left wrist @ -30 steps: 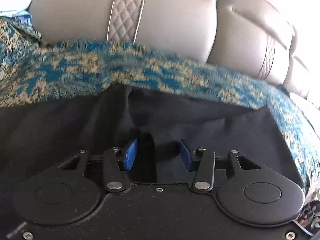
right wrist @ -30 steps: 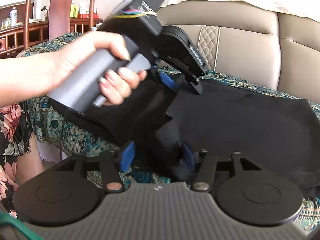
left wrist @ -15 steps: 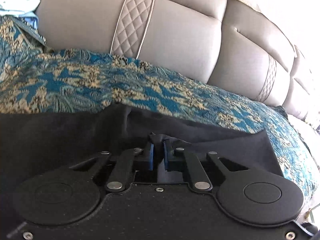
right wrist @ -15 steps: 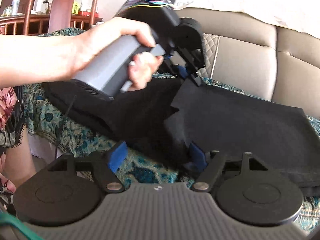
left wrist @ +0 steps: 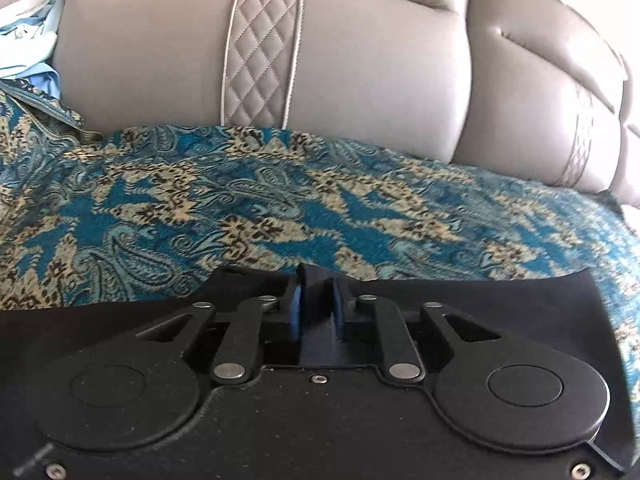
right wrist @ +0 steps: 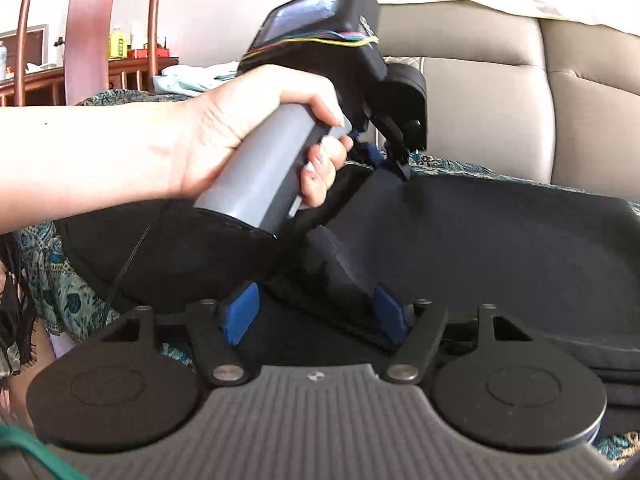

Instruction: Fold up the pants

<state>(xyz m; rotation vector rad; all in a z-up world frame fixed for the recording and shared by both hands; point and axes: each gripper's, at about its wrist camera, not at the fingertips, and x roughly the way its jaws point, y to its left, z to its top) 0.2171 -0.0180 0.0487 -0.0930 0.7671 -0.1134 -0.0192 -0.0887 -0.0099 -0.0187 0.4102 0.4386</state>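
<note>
Currently the left gripper (left wrist: 316, 312) is pinching a raised ridge of the black pants (left wrist: 500, 312). Its blue pads (left wrist: 295, 312) are sitting close together with the fabric bunched between them; the jaws have just been easing apart a little, cloth still in the gap and pressed. In the right wrist view a bare hand (right wrist: 248, 136) is wrapping the grey handle of that gripper, nose angled down at the pants' far edge. The right gripper (right wrist: 316, 312) is standing wide, its pads straddling a dark fold of the pants at the near edge of the sofa seat; cannot tell if both pads are actually pressing. The pants are lying spread across the teal paisley throw (left wrist: 240, 200) covering the sofa (left wrist: 360, 60) seat, partly folded over themselves.
</note>
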